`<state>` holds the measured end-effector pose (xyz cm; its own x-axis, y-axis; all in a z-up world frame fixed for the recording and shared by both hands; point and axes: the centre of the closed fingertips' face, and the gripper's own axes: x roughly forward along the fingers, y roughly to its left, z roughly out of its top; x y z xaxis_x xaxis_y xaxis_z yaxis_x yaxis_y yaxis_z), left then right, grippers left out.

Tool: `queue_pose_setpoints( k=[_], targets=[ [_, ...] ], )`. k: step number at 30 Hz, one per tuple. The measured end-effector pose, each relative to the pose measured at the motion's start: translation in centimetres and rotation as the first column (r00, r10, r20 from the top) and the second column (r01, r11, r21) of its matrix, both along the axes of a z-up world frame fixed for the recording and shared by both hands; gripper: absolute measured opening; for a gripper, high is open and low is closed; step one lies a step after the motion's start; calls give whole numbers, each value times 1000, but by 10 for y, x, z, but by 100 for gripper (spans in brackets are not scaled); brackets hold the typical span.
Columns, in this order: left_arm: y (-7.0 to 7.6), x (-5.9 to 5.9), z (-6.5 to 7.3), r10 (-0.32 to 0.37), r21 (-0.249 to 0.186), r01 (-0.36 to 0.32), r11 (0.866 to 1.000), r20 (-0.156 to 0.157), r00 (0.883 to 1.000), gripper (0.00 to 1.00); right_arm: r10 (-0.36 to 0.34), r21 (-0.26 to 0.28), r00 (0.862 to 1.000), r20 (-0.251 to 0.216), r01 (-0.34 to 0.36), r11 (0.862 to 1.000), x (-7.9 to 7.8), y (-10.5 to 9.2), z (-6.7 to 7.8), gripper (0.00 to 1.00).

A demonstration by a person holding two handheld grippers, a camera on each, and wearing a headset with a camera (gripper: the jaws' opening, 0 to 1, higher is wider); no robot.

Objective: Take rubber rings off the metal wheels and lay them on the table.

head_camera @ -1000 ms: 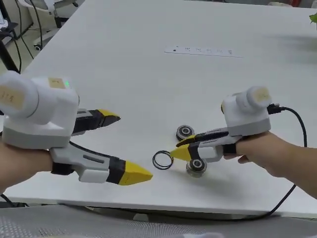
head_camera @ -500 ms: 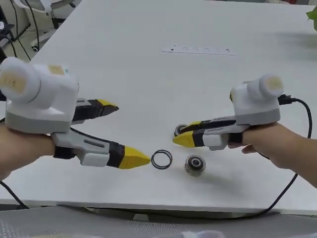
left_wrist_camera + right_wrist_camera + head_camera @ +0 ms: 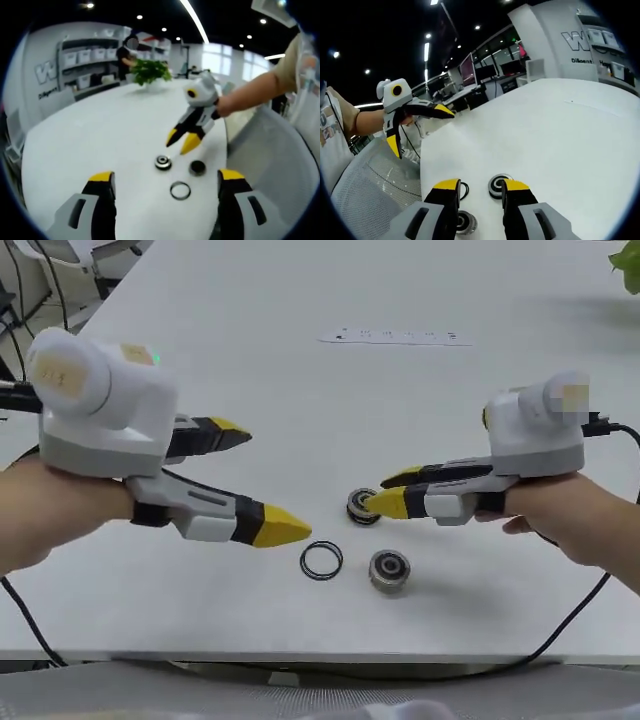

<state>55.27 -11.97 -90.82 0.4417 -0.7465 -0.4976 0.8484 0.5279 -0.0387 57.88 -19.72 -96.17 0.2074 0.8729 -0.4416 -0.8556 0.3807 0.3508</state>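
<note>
Left gripper (image 3: 255,478) hangs with its jaws spread wide and nothing between them. Its lower yellow tip is just left of a loose rubber ring (image 3: 321,561), which lies flat on the white table (image 3: 300,390). Right gripper (image 3: 393,490) is held to the right of that ring and beyond it, with its jaws a narrow gap apart and gripping nothing.

Two metal wheels sit on the table close to the ring. The near wheel (image 3: 389,570) lies just right of the ring, apart from it. The far wheel (image 3: 360,507) stands beyond the ring and a little to its right, at the right gripper's yellow tips; whether the tips touch it cannot be told.

In the right gripper view the far wheel shows ahead in the gap between the jaws, and the ring peeks out beside the left jaw. In the left gripper view the ring lies ahead between the spread jaws, with both wheels just beyond it. Whether either wheel carries rubber is too small to tell.
</note>
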Motion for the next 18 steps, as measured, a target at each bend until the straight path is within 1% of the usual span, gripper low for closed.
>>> queue_pose_setpoints(
  k=[2,5,11,14,18],
  targets=[
    [-1,3,0,-3,2,3,1000,6,1000,82,-5,-3,1000,2,5,1000,1,-3,-1,30],
    [-4,9,-1,-3,-1,3,1000,5,1000,81,-10,-11,1000,7,10,1000,3,-6,-3,31],
    [-12,20,-7,-12,8,12,1000,3,1000,80,-17,-27,1000,16,17,999,7,-10,-8,31],
    [-16,24,-9,-15,1,15,1000,0,1000,77,-24,-35,1000,18,25,999,9,-11,-12,31],
    [-19,31,-16,-25,22,25,999,-1,1000,75,-22,-55,999,29,24,998,10,-11,-17,31]
  ],
)
